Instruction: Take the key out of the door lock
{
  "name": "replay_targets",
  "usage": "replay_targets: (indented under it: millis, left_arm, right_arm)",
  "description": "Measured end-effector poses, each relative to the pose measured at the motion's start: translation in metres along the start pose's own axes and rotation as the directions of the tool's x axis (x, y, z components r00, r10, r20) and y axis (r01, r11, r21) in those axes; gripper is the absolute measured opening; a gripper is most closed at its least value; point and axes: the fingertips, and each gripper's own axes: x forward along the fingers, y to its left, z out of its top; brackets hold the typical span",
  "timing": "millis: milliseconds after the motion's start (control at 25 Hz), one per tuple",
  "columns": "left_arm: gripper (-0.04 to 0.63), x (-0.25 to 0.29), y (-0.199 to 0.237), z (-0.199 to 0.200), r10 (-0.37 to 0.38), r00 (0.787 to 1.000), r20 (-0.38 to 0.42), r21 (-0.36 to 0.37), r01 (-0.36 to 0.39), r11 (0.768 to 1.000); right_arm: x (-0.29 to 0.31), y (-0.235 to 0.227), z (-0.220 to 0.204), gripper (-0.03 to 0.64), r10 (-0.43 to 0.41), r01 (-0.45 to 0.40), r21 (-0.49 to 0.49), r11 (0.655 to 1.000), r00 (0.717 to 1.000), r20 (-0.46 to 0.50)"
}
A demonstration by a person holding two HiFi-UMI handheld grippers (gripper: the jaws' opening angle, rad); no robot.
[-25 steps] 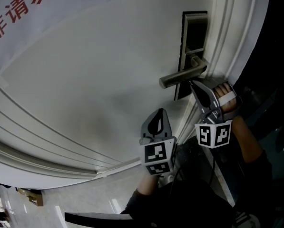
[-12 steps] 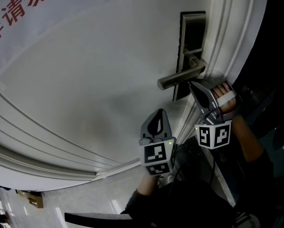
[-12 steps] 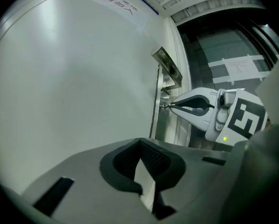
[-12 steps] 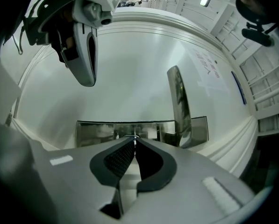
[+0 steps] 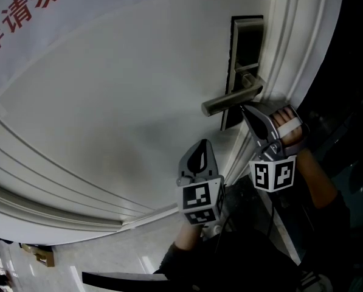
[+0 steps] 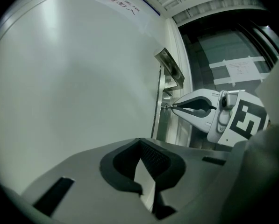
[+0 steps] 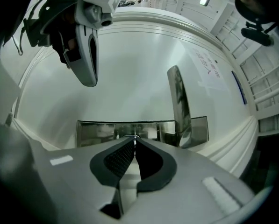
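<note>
The lock plate (image 5: 247,47) sits on the door (image 5: 108,102) near its right edge, just left of the frame mouldings (image 5: 297,41). The lever handle (image 5: 231,100) reaches leftward from the plate, and a printed sheet (image 5: 41,11) lies far off at the door's upper left. The right gripper (image 5: 245,107) comes up from below with its tips at the plate just under the handle, the key (image 6: 167,107) between tips and plate. The left gripper (image 5: 200,143) stands lower and to its left, before the door panel, clear of plate and handle.

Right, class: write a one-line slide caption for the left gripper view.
Right tool pinching the key at the door's lock plate, below the lever handle.
</note>
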Motion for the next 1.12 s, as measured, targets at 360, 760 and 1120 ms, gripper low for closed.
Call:
replay_targets:
  millis: [360,760,1120]
  left_arm:
    - [-0.001,-0.0003,-0.0017,0.0008,-0.005,1.000,0.005,-0.001,0.005,1.000]
    - [-0.001,-0.0015,-0.0008,0.0008,-0.008,1.000,0.005,-0.006,0.008,1.000]
    - [-0.002,-0.0001,-0.0021,0.0000,-0.013,1.000,0.003,-0.010,0.013,1.000]
  right_arm:
    - [0.0003,-0.0001,-0.0005,0.012,0.008,-0.008,-0.027,1.000,1.000,0.001]
    - [-0.0001,-0.0002,-0.0006,0.012,0.017,-0.017,-0.033,0.999,1.000,-0.005]
    - [-0.0003,-0.0007,0.0001,0.012,0.027,-0.028,-0.024,0.999,0.999,-0.027]
